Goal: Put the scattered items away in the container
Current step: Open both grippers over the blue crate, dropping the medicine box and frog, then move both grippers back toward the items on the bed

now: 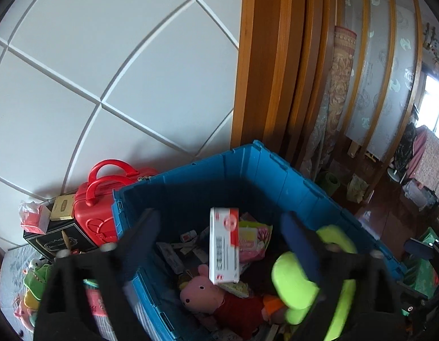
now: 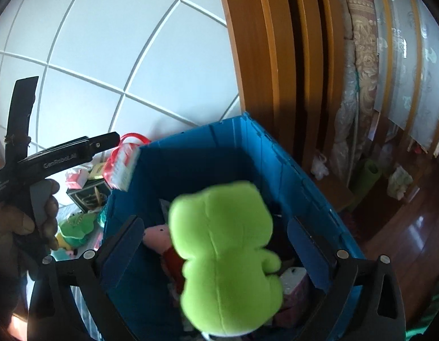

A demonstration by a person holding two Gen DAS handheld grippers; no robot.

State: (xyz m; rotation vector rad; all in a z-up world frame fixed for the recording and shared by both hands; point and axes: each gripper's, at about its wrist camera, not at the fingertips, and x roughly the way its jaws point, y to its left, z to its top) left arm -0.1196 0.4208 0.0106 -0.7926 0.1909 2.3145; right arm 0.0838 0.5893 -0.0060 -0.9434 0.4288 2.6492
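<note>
A blue plastic bin (image 1: 279,170) stands below both grippers, its far wall (image 2: 191,156) against the white wall. My left gripper (image 1: 221,227) is open wide over it. A red-and-white carton (image 1: 223,244) hangs upright in the air between its fingers, touching neither pad. My right gripper (image 2: 218,236) is also open wide, with a blurred green frog plush (image 2: 222,255) loose between its fingers above the bin. The same plush (image 1: 296,278) shows at the lower right of the left wrist view. Inside the bin lie a pink pig plush (image 1: 201,289), a pink packet (image 1: 252,240) and several small boxes.
A red toy suitcase (image 1: 97,207), a black box (image 1: 60,241) and more plush toys (image 1: 35,284) sit left of the bin. A wooden door frame (image 1: 265,56) and a rolled rug (image 2: 361,56) rise behind it. A person's hand (image 2: 35,218) holds a black handle at the left edge.
</note>
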